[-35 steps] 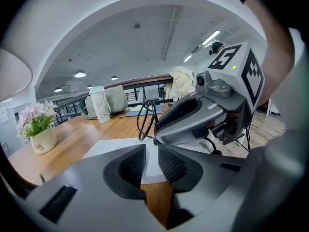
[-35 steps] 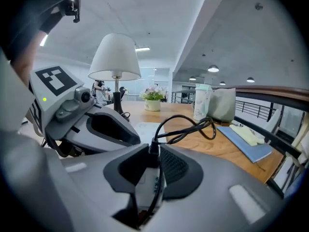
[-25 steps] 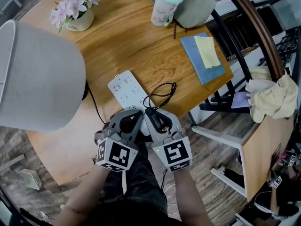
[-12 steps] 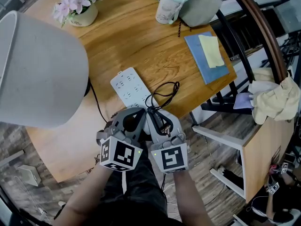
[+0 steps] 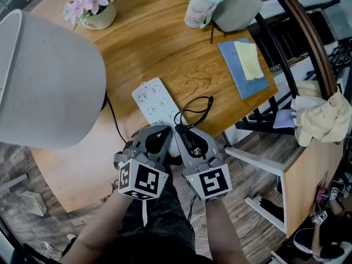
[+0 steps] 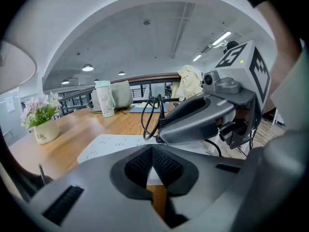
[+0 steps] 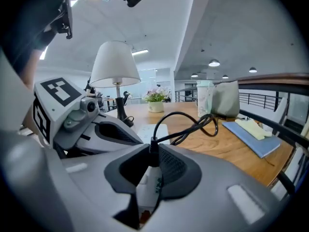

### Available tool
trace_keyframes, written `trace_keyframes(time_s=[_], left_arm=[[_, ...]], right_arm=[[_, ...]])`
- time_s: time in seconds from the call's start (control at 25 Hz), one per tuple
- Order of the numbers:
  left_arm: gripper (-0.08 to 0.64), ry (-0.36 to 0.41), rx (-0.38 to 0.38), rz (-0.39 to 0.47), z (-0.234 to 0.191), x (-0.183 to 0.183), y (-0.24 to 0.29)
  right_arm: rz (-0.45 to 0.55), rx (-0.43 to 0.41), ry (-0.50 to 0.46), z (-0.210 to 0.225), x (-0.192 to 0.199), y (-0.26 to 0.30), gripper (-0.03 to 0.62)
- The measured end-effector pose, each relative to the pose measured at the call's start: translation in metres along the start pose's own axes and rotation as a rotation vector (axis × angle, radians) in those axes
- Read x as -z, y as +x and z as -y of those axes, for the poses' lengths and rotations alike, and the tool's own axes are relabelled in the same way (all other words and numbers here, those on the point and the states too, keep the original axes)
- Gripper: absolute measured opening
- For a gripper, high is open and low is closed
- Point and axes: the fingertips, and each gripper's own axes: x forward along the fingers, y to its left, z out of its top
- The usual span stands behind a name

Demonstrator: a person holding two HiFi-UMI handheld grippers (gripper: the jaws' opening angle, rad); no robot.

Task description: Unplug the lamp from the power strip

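Now, both grippers sit side by side at the table's (image 5: 165, 43) near edge, six o'clock in the head view. The right gripper (image 7: 150, 154) has the white plug (image 7: 146, 187) pinched between its pads. Those jaws have just been closing in on it. The black cord (image 5: 193, 108) springs from the plug's top and loops off toward one o'clock. The left gripper (image 6: 153, 154) shows its tips pressed together, with the white near end of the power strip (image 5: 155, 99) peeking through the slit beneath them. That strip lies flat on the wood, running toward eleven o'clock from the grippers. Whether the plug's prongs sit in a socket, I can't tell; the grippers cover that spot. The lamp (image 5: 49, 81) looms big at nine o'clock, its pale shade over the table's left edge.
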Motion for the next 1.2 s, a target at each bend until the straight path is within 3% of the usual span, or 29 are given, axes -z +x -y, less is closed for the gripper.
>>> trace_keyframes(time_s=[0.28,0.56,0.84,1.2], left_arm=[[-0.005,-0.007,-0.020,0.037,-0.002,-0.005,-0.005],[-0.005,-0.080,-0.059,0.148,-0.011,-0.025,-0.044],[-0.005,-0.138,-0.078,0.150,-0.028,-0.012,-0.072],[-0.005,-0.206,-0.128,0.176,-0.048,-0.001,-0.103]], right_arm=[[0.071,0.011,0.054,0.005,-0.016,-0.011,0.067],[0.033,-0.030,0.067,-0.014,-0.021,-0.009,0.067],[-0.022,-0.092,0.049,-0.055,-0.018,0.009,0.067],[-0.076,-0.093,-0.024,-0.082,-0.020,0.027,0.071]])
